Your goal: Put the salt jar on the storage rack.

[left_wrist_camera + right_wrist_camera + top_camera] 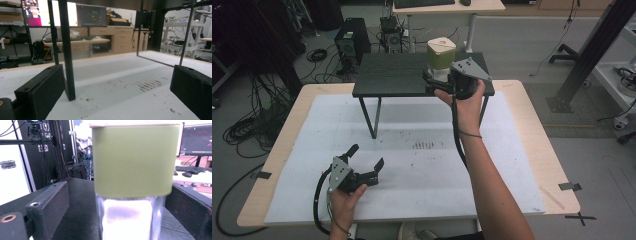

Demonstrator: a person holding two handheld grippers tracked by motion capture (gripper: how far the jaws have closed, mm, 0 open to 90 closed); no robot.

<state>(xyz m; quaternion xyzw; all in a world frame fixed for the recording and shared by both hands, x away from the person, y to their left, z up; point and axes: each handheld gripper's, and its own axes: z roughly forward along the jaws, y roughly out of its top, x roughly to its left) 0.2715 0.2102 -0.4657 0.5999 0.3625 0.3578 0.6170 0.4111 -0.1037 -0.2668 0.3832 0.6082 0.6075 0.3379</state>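
Desk (532, 165): wide, pale wood, mostly covered by white sheet (412, 200) with dark scuff marks mid-way. At far side, small black stand (387, 75) on thin legs, raised above the sheet.

On stand's right end: jar (440, 61), clear lower body with white contents, olive-green band around upper part, pale lid. Upright, long axis vertical, base on the stand top.

Right gripper (432, 80): held level at stand height, pointed at the jar from the near-right side. In right gripper view, jar (132, 182) dead centre between the two black jaws, visible gaps on both sides, pads not pressing. Released, jaws standing apart around the jar, not grasping. Judged as just after set-down, or just before a pick; can't tell which from the stills alone.

Left gripper (368, 159): low on the sheet at near-left, well apart from stand and jar. Jaws spread wide, nothing between. In left gripper view, stand leg (67, 50) straight ahead, bare sheet beyond.

Key relation: jar straight ahead of right jaws, already inside their span, vertical axis square to the closing direction. Right hand much nearer; left hand far off and below stand level. Any coming move on the jar judged to fall to the right hand: close to grip, or pull straight back toward the person to clear. Sideways drift risky, likely to knock the jar over.
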